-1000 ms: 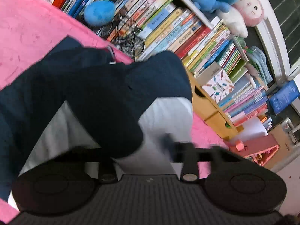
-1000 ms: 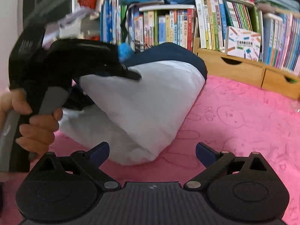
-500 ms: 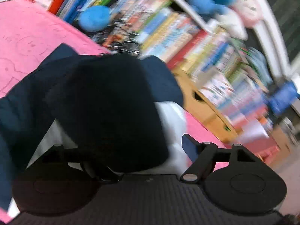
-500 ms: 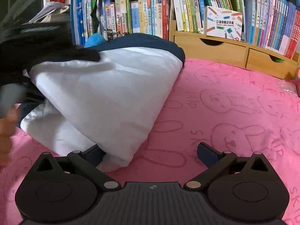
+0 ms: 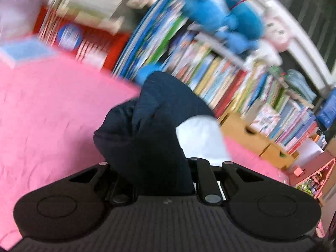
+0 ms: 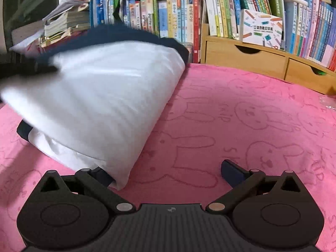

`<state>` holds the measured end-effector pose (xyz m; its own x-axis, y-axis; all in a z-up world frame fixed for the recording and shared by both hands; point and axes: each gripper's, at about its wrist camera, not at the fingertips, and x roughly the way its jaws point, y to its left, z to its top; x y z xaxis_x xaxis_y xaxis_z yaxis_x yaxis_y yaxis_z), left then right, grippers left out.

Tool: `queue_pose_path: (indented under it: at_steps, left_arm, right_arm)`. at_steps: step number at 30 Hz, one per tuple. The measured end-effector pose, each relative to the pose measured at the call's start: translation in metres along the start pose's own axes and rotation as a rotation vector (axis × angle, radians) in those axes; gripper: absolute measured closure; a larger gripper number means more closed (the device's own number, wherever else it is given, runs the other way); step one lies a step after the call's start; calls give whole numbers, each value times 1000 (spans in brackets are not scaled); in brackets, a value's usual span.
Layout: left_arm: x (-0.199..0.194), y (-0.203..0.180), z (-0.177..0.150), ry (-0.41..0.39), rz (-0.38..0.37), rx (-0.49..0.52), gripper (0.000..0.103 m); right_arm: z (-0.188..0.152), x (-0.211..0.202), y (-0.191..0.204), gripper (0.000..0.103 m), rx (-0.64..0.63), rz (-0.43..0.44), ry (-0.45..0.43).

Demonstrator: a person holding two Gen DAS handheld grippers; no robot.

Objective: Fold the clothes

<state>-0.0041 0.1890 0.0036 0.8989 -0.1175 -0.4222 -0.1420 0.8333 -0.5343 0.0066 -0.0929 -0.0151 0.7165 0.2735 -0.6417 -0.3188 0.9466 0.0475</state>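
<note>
A navy and white garment (image 5: 151, 130) lies bunched on the pink rabbit-print mat (image 6: 241, 109). My left gripper (image 5: 155, 168) is shut on a thick fold of its navy part, which fills the gap between the fingers. In the right wrist view the garment (image 6: 100, 96) shows its white side lifted in a slope, with a navy edge on top. My right gripper (image 6: 166, 173) is open just above the mat; its left finger sits under the garment's lower white corner and its right finger (image 6: 231, 171) is over bare mat. The left gripper shows there only as a dark blur (image 6: 23, 69).
Rows of books (image 6: 168, 12) and wooden drawers (image 6: 247, 58) line the far edge of the mat. Blue plush toys (image 5: 222, 14) sit on top of the shelf. A red box (image 5: 84, 42) and a stack of papers (image 6: 65, 25) stand at the far left.
The left gripper went from open to shut on the navy fabric and swung with it; its view is blurred. The right gripper moved in until the white corner reached its left finger.
</note>
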Motion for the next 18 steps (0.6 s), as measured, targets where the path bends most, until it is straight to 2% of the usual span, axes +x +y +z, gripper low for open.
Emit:
queue_pose_path:
  at_steps: [1,4,9,11,13,16,18]
  left_arm:
    - [0,8,-2,17,14,-4,81]
    - [-4,14,4,42,-6,-16,79]
    - [-23,11,5,4,28,46,72]
    - [-31,9,6,-11,42,71,53]
    - [-38,8,7,-26,56,96,44]
    - [-50,6,8,-48,76,133,41]
    - [-55,6,6,-51,87,155,36]
  right_arm:
    - [0,0,1,0,-5,4,0]
    - [1,0,2,0,-17,10,0]
    - [2,0,1,0,-10,16,3]
    - [2,-1,1,0,-10,16,3]
    - [2,-1,1,0,-8,13,3]
    - [2,-1,1,0,-6,12,3]
    - [2,-1,1,0,-8,9,2]
